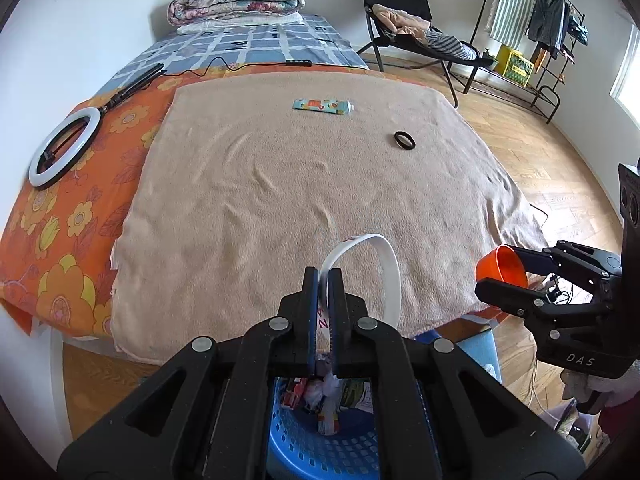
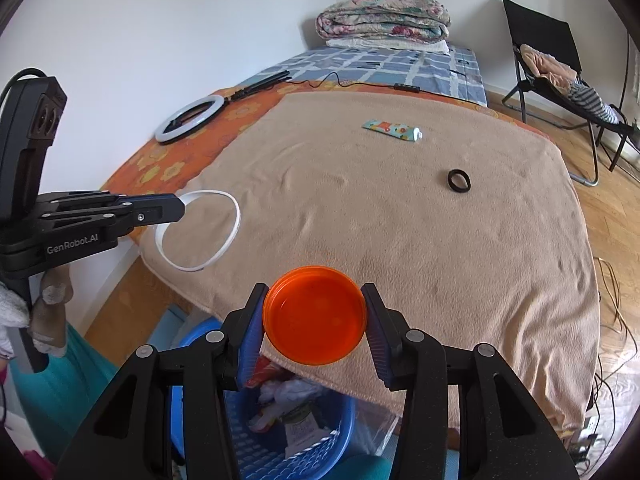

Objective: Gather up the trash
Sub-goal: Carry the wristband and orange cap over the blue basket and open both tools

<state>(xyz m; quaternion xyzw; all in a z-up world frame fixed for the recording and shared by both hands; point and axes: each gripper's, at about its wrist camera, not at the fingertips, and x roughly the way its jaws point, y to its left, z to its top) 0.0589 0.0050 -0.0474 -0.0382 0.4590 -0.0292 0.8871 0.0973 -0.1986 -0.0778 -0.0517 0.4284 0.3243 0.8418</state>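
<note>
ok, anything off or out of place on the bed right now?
Nothing spilled or damaged. Two small items lie loose on the beige blanket: a colourful tube and a black ring. A ring light lies flat on the orange sheet, cable trailing.

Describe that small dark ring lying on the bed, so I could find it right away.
Start at the beige blanket spread over the bed. On its far right part, nearer than the colourful tube, lies the black ring, flat and alone. It is small and black, unlike the big white hoop held by the left claw.
</note>
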